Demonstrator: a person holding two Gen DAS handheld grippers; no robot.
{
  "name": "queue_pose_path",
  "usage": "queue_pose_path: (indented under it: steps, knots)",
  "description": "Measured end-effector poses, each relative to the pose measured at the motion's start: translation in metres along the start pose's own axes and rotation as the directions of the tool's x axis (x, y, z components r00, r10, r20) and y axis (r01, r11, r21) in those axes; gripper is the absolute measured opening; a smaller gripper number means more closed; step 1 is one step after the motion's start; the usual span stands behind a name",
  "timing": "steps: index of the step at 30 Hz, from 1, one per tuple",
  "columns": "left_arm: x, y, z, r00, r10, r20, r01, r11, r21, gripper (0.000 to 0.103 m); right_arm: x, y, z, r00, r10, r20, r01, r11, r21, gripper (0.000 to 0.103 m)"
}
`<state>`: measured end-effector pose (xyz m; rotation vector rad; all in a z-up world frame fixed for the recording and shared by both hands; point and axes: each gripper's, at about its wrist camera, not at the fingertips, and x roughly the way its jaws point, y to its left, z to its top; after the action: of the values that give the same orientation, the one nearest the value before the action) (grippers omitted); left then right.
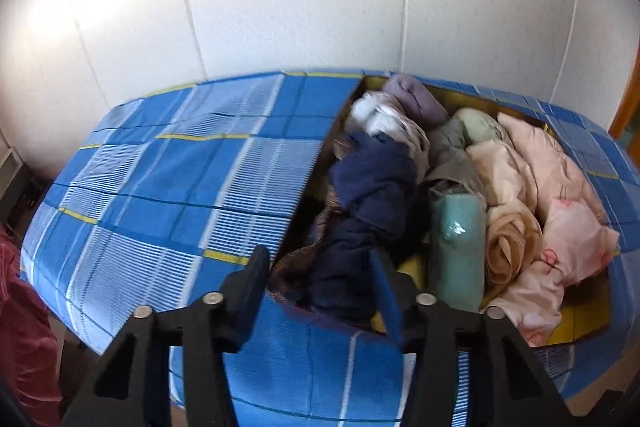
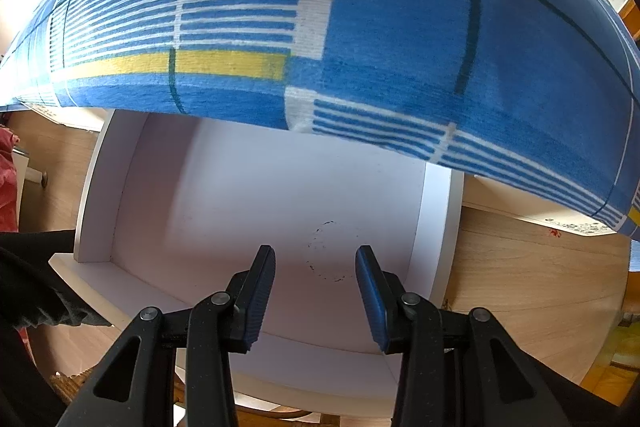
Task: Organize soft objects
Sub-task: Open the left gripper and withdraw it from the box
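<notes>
Hovering: left gripper (image 1: 320, 279) spread, empty, above navy cloth (image 1: 368, 187) | clothes packed in box (image 1: 592, 323) on checked blanket (image 1: 180, 167) | right gripper (image 2: 315, 279) spread, empty, over white drawer (image 2: 256, 195)

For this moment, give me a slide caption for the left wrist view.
Left gripper, jaws apart, above a box of rolled clothes on a blue plaid bedcover.

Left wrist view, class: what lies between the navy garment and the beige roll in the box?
A mint-green rolled towel stands between the navy garment and the beige roll.
</notes>
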<state>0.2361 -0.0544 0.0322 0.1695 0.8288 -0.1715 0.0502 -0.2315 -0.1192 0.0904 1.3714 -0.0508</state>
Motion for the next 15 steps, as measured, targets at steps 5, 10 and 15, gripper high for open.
queue_pose_path:
  steps: [5, 10, 15]
  knots:
    - [0.018, -0.031, 0.0, 0.991, -0.084, -0.102, 0.093, 0.992, 0.089, 0.043, 0.003, -0.003, 0.0, 1.0, 0.002, -0.001, -0.002, 1.0, 0.005, 0.042]
    - [0.0, -0.037, -0.008, 0.994, -0.095, -0.049, 0.099, 0.991, 0.088, 0.05, -0.001, -0.002, 0.001, 1.0, 0.004, 0.013, -0.004, 1.0, -0.003, 0.042]
    - [-0.049, -0.034, -0.034, 0.994, -0.077, 0.075, 0.07, 0.994, 0.089, 0.098, -0.01, 0.004, 0.002, 0.999, -0.004, 0.044, 0.005, 1.0, -0.021, 0.042]
